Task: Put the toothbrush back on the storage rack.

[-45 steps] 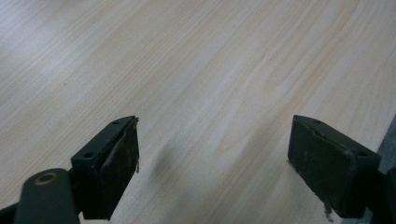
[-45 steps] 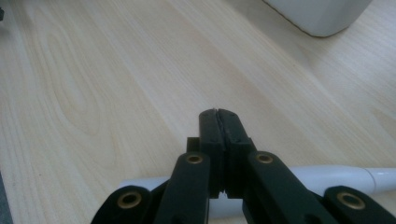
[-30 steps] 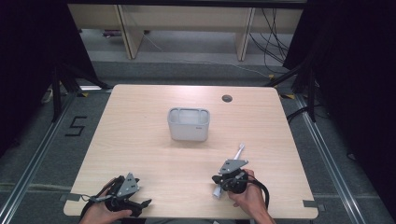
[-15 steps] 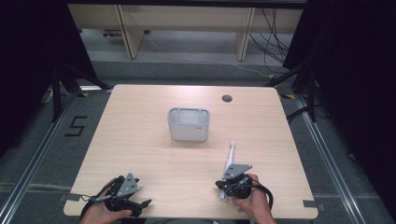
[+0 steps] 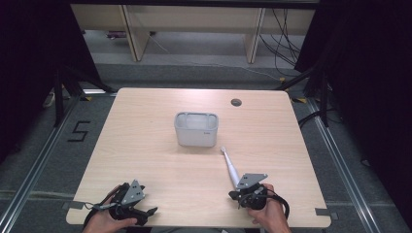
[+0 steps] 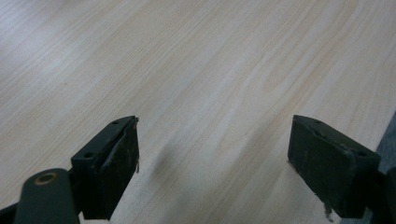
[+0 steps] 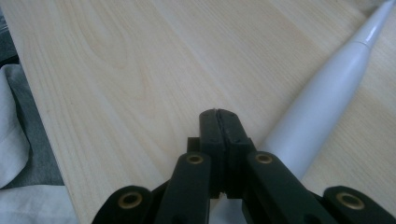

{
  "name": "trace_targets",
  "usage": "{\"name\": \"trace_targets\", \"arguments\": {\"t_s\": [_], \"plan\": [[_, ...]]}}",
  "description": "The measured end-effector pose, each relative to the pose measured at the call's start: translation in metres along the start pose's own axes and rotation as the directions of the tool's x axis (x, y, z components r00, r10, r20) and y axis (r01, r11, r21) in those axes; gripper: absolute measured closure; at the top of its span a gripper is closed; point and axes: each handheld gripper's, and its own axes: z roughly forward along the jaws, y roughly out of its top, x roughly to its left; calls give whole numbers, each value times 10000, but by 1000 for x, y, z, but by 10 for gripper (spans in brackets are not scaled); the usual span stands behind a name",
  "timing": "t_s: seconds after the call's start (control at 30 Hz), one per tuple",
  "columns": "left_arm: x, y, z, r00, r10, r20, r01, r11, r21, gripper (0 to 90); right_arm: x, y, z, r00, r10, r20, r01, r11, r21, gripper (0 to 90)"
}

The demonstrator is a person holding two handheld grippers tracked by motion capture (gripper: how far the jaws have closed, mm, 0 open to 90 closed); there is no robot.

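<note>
A white electric toothbrush (image 5: pixel 229 165) (image 7: pixel 322 107) lies on the wooden table (image 5: pixel 145 155), its head toward a grey open-top basket (image 5: pixel 196 130) at the middle. Its thick end lies beside my right gripper (image 5: pixel 235 195) (image 7: pixel 218 114) near the front edge. That gripper's jaws are pressed together with nothing between them, and the toothbrush runs along their right side in the right gripper view. My left gripper (image 5: pixel 148 212) (image 6: pixel 212 154) rests at the front left, jaws wide apart over bare wood.
A round cable hole (image 5: pixel 236 102) sits at the table's far right. Wooden shelving (image 5: pixel 194 19) stands beyond the table on the floor. A taped "5" (image 5: pixel 77 131) marks the floor at left. The person's clothing (image 7: pixel 18 140) lies past the near edge.
The toothbrush has swung from pointing far-right to pointing far-left and now lies flat. The right hand has drawn slightly toward the front edge. The left gripper has stayed still.
</note>
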Motion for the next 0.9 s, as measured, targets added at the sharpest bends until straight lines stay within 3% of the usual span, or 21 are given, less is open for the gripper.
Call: {"name": "trace_targets", "arguments": {"t_s": [0.07, 0.13, 0.17, 0.2, 0.3, 0.37, 0.4, 0.6, 0.67, 0.7, 0.87, 0.9], "plan": [[1, 0, 0, 9998, 202, -49, -201, 9998, 91, 163, -2, -2, -3, 10000, -79, -27, 80, 9999, 142, 900], [1, 0, 0, 9998, 209, -34, -209, 9997, 92, 163, -3, -3, -4, 10000, -34, 30, 34, 9999, 106, 900], [0, 0, 0, 10000, -15, 4, 15, 10000, 18, 163, -3, -5, -4, 10000, 19, 60, -19, 10000, 1, 900], [1, 0, 0, 9999, 139, -21, -138, 9998, 127, 163, -3, -6, -5, 10000, 41, 57, -42, 10000, 52, 900], [1, 0, 0, 10000, 99, 0, -99, 9999, 119, 163, -5, -8, -8, 9999, 142, 61, -143, 9997, 194, 900], [1, 0, 0, 9997, 230, -14, -230, 9997, 115, 163, -7, -10, -8, 9999, 89, 118, -90, 10000, 25, 900], [1, 0, 1, 10000, 75, 21, -75, 9999, 98, 163, -7, -10, -10, 9999, 125, 83, -126, 9998, 147, 900], [1, 0, 0, 9999, 117, -8, -117, 9999, 44, 163, -10, -15, -12, 9994, 189, 293, -194, 9996, 181, 900], [1, 0, 0, 9999, 121, -17, -121, 9999, 65, 163, -9, -16, -14, 9990, 415, 176, -419, 9988, 248, 900], [1, 0, 0, 9999, 124, 17, -124, 9998, 151, 163, -11, -16, -14, 9996, 249, 158, -253, 9994, 257, 900], [0, 0, 1, 10000, 13, 49, -13, 10000, 91, 163, -14, -19, -17, 9994, 330, 139, -335, 9988, 345, 900], [1, 0, 0, 9997, 213, -86, -211, 9996, 197, 164, -13, -20, -17, 9989, 461, 125, -465, 9985, 297, 900]]}}
